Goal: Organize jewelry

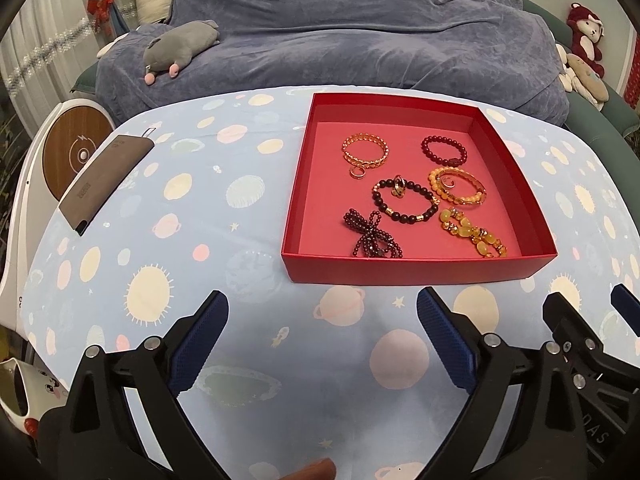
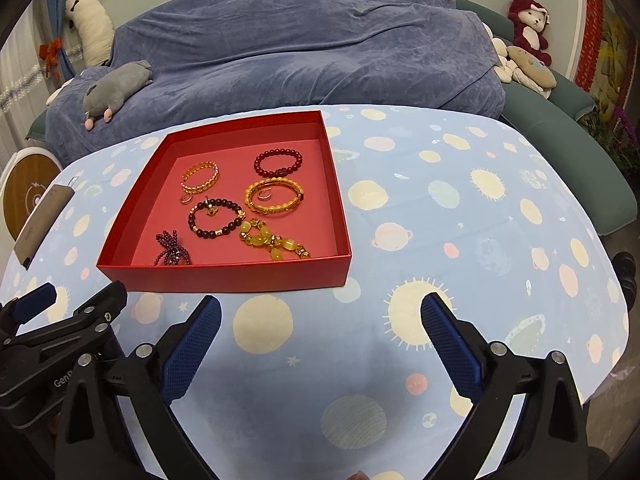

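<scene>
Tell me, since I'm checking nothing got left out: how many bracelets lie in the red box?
6, all in the red box: gold chain, dark red beads, orange bangle, black beads, purple bunch, yellow stones. Small rings excluded.

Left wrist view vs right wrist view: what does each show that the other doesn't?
Left wrist only: a mug with a cartoon face at the lower left edge.
Right wrist only: purple flowers at the far right, beyond the table.
Both: the red box holding the bracelets, the grey plush toy, the brown case, and both grippers, left gripper and right gripper, open and empty.
</scene>
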`<action>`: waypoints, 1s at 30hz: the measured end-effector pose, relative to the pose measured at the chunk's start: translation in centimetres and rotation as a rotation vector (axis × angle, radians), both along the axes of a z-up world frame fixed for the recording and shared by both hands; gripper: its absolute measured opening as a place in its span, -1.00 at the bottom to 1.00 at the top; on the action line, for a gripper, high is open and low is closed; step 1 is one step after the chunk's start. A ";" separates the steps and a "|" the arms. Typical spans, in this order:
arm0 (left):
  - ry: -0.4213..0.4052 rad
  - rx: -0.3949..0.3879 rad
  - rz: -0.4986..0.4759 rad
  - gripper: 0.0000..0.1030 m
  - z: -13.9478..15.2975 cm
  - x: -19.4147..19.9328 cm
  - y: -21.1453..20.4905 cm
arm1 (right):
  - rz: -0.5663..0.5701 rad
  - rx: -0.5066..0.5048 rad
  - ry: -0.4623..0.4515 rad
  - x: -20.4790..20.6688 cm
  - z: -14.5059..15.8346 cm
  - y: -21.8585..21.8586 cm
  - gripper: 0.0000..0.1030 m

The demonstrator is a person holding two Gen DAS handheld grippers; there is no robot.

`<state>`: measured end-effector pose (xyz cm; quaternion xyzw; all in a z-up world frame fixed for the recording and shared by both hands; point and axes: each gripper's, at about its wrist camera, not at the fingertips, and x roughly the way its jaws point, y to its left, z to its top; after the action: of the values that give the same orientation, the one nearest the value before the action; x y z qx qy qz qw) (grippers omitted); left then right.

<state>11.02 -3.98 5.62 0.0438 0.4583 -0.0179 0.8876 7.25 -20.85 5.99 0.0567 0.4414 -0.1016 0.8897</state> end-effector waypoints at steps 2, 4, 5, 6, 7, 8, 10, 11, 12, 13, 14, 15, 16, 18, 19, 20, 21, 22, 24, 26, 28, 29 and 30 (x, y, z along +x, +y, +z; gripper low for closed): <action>-0.002 0.011 0.001 0.77 0.0 0.0 -0.1 | 0.002 -0.012 0.009 0.0 -0.2 0.1 0.87; 0.002 0.011 0.000 0.78 -0.1 0.0 -0.2 | 0.004 -0.025 0.008 0.0 -0.2 0.2 0.87; 0.003 0.009 -0.001 0.78 -0.1 0.0 -0.2 | 0.000 -0.028 0.006 -0.1 -0.2 0.2 0.87; 0.002 0.009 -0.001 0.79 -0.2 0.0 -0.2 | -0.005 -0.027 0.005 -0.1 -0.2 0.1 0.87; 0.002 0.009 0.000 0.80 -0.2 -0.1 -0.2 | -0.009 -0.025 0.004 -0.2 -0.3 0.1 0.87; 0.002 0.008 0.000 0.80 -0.2 -0.1 -0.2 | -0.014 -0.025 0.003 -0.2 -0.3 0.0 0.87; 0.001 0.010 -0.002 0.80 -0.2 -0.1 -0.2 | -0.021 -0.027 0.003 -0.3 -0.3 -0.1 0.87; 0.000 0.011 -0.002 0.80 -0.2 -0.1 -0.2 | -0.022 -0.025 0.004 -0.3 -0.3 -0.1 0.87; 0.000 0.012 -0.003 0.80 -0.2 -0.1 -0.3 | -0.024 -0.022 0.005 -0.3 -0.4 -0.1 0.87; 0.001 0.012 -0.002 0.81 -0.2 -0.1 -0.3 | -0.025 -0.018 0.007 -0.3 -0.4 -0.1 0.87; 0.000 0.012 -0.002 0.81 -0.2 -0.1 -0.3 | -0.025 -0.014 0.009 -0.3 -0.5 -0.2 0.87; -0.002 0.013 -0.001 0.81 -0.2 -0.1 -0.3 | -0.026 -0.011 0.011 -0.3 -0.5 -0.2 0.87; -0.002 0.013 0.000 0.81 -0.2 -0.1 -0.3 | -0.027 -0.010 0.012 -0.3 -0.5 -0.2 0.87; 0.000 0.012 0.002 0.81 -0.3 -0.1 -0.3 | -0.028 -0.009 0.013 -0.3 -0.5 -0.2 0.87; 0.000 0.011 0.002 0.81 -0.3 -0.1 -0.3 | -0.027 -0.010 0.013 -0.3 -0.5 -0.2 0.87; 0.000 0.010 0.003 0.81 -0.3 -0.1 -0.3 | -0.027 -0.010 0.013 -0.3 -0.5 -0.1 0.87; -0.001 0.011 0.004 0.81 -0.3 -0.1 -0.2 | -0.027 -0.009 0.013 -0.3 -0.5 -0.2 0.87; -0.001 0.010 0.004 0.81 -0.3 -0.1 -0.2 | -0.028 -0.009 0.014 -0.3 -0.5 -0.2 0.87; -0.001 0.009 0.005 0.82 -0.3 -0.1 -0.2 | -0.028 -0.007 0.015 -0.3 -0.5 -0.1 0.87; -0.002 0.008 0.005 0.82 -0.3 -0.1 -0.1 | -0.026 -0.010 0.014 -0.3 -0.6 -0.1 0.87; 0.000 0.010 0.006 0.82 -0.4 -0.1 -0.1 | -0.027 -0.008 0.014 -0.3 -0.6 -0.1 0.87; 0.000 0.010 0.008 0.82 -0.4 -0.1 -0.1 | -0.027 -0.007 0.015 -0.3 -0.6 -0.1 0.87; -0.001 0.009 0.009 0.82 -0.4 -0.1 0.0 | -0.027 -0.007 0.015 -0.3 -0.6 -0.1 0.87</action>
<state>10.88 -3.99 5.25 0.0456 0.4582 -0.0120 0.8876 6.95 -20.98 5.43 0.0589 0.4469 -0.1157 0.8851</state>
